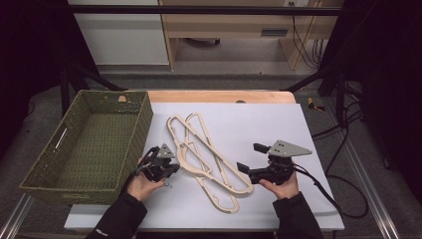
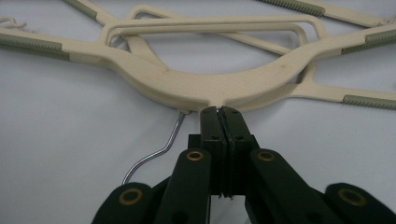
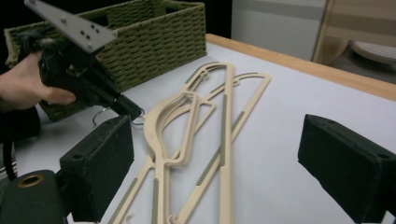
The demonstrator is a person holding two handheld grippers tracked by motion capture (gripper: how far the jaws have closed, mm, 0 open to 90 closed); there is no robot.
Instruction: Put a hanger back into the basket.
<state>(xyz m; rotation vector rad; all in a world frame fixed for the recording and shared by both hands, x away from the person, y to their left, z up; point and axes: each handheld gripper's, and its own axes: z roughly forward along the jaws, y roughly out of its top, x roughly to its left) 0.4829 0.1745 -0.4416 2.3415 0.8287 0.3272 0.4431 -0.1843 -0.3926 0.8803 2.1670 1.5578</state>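
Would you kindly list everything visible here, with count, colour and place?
hangers: two, cream with grey-green grip strips, overlapping mid-table
metal hook: one, silver, at the nearer hanger's neck
basket: one, olive green woven, on the table's left
white sheet: one, covering the table
table edge: light wood, far side
left gripper: black, jaws closed at the hanger's neck
right gripper: black, jaws wide apart, right of the hangers
hands: two, dark sleeves, near edge

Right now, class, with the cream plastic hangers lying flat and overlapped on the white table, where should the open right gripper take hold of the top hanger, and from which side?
Probably one long straight arm of the top cream plastic hanger, approached from the right gripper's own side: the bar is thin, flat and fits its wide-open jaws.
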